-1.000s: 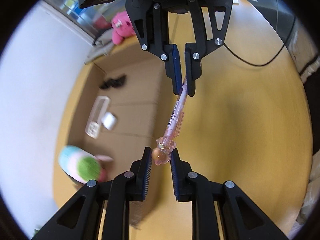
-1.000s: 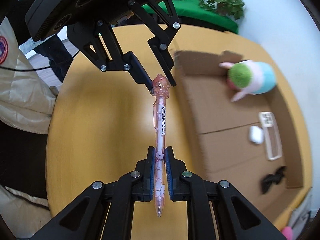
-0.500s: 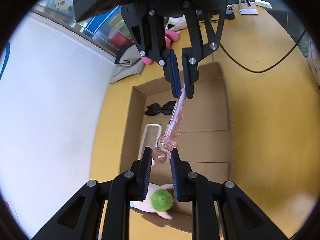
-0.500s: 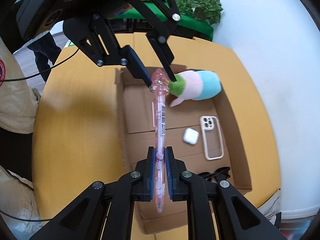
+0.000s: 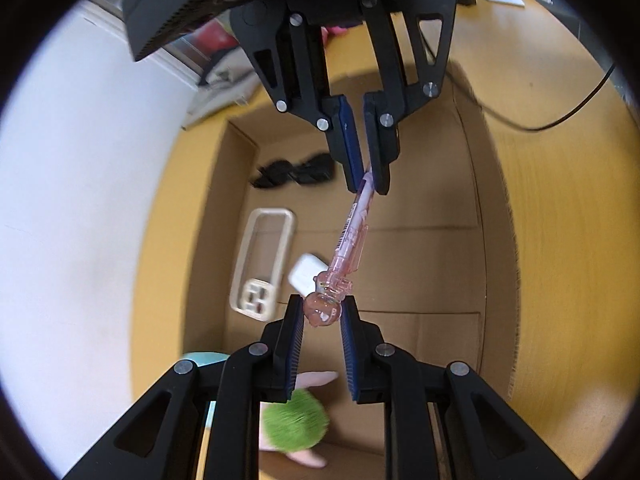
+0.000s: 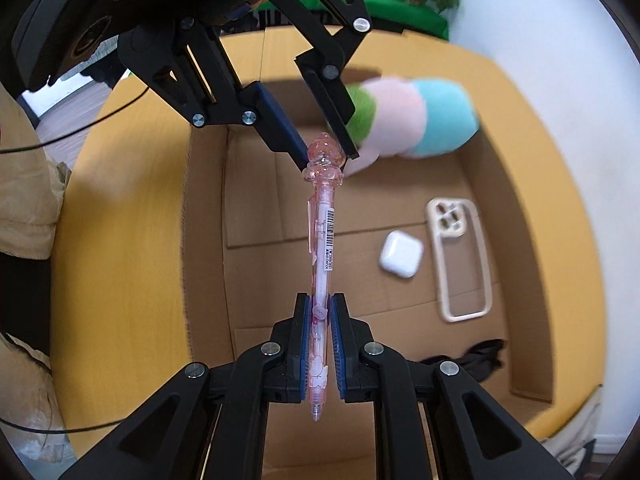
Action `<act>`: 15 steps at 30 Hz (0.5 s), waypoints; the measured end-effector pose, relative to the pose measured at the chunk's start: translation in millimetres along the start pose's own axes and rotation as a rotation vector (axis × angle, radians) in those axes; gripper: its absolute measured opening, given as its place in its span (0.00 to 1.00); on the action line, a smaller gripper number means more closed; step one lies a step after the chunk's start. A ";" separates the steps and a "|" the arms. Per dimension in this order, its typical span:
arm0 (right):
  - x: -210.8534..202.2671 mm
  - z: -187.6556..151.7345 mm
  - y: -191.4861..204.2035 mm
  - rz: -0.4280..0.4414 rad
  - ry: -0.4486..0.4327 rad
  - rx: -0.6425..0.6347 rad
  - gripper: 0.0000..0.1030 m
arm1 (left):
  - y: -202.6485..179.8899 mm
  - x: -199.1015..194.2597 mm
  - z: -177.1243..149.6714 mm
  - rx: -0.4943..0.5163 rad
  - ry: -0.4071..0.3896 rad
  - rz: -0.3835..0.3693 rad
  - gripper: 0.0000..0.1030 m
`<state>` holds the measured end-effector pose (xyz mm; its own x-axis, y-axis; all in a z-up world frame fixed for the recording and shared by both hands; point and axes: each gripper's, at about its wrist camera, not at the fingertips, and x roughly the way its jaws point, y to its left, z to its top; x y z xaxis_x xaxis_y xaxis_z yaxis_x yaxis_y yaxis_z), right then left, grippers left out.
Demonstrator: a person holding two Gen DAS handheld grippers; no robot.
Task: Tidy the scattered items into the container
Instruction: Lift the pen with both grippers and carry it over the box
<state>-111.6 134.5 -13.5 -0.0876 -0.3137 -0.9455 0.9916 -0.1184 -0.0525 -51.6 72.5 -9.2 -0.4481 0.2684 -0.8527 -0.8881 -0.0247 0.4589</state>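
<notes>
Left wrist view: a yellow-tan tabletop (image 5: pixel 560 208) beside a white wall carries an open cardboard box (image 5: pixel 420 280), which fills mid-frame. The left gripper (image 5: pixel 322 320) sits at lower centre, jaws apart, flanking the charm end of one pink pen (image 5: pixel 352 236) with a little clearance on each side; contact cannot be confirmed. The right gripper (image 5: pixel 366 178), upper centre, is clamped on the pen's far end. On the box floor lie one phone case (image 5: pixel 260 264), one white earbud case (image 5: pixel 304 278), one black item (image 5: pixel 294 170), unidentifiable, and one plush toy (image 5: pixel 294 426) at the bottom edge. Right wrist view: same table, green plants at top. The right gripper (image 6: pixel 319 316) pinches the pen (image 6: pixel 322 236) low on its barrel, near the tip; the pen hangs over the box (image 6: pixel 208 208). Judgement: the pen is light, stiff and smooth plastic, liable to pivot; mid-barrel offers the surest hold, the moulded charm a poor one. Counts match here: one each.
</notes>
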 end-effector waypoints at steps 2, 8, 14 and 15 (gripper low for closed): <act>17.3 -5.6 -5.6 0.026 0.018 0.011 0.10 | -2.2 17.2 -2.7 -0.004 0.006 -0.025 0.17; 49.3 -18.6 -17.3 0.093 0.047 0.040 0.10 | -12.5 57.9 -9.1 -0.014 0.025 -0.090 0.17; 71.0 -24.1 -20.4 0.132 0.079 0.052 0.10 | -17.8 88.0 -17.6 -0.022 0.053 -0.138 0.17; 73.1 -24.4 -20.4 0.137 0.082 0.053 0.10 | -18.9 91.8 -17.8 -0.021 0.058 -0.143 0.17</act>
<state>-135.9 137.0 -89.4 0.0585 -0.2523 -0.9659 0.9871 -0.1299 0.0937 -77.8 80.4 -100.6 -0.3215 0.2150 -0.9222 -0.9450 -0.0109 0.3269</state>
